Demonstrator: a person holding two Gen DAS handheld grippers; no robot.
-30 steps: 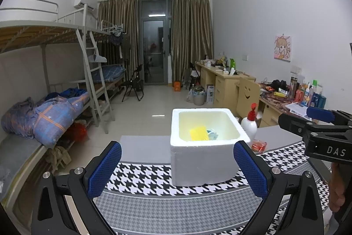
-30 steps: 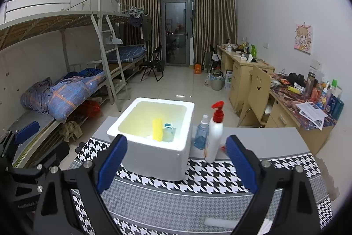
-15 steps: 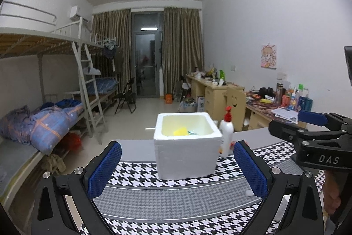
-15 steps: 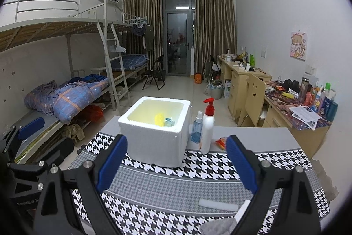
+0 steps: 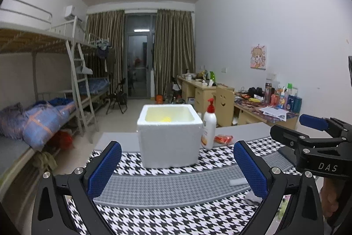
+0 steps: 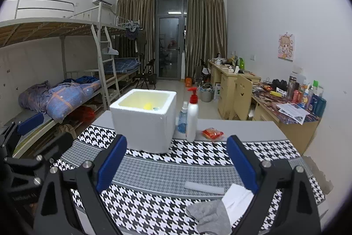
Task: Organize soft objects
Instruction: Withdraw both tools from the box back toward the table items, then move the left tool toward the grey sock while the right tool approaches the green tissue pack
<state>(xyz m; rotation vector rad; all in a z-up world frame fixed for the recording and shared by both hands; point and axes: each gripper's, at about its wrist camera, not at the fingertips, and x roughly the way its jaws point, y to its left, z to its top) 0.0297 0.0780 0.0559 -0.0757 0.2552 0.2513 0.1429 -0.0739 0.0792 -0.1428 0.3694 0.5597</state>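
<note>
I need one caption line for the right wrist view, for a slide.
Open right gripper above grey cloth, facing foam box.

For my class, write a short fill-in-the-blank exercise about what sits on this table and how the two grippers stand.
1. The white foam box on the houndstooth tablecloth has no lid; a ____ object lies inside.
2. The white pump bottle has a ____ pump head.
3. The small blue spray bottle stands between the foam box and the ____.
4. The left gripper and the right gripper both stand ____, holding nothing.

Missing words: yellow; red; pump bottle; open
</note>
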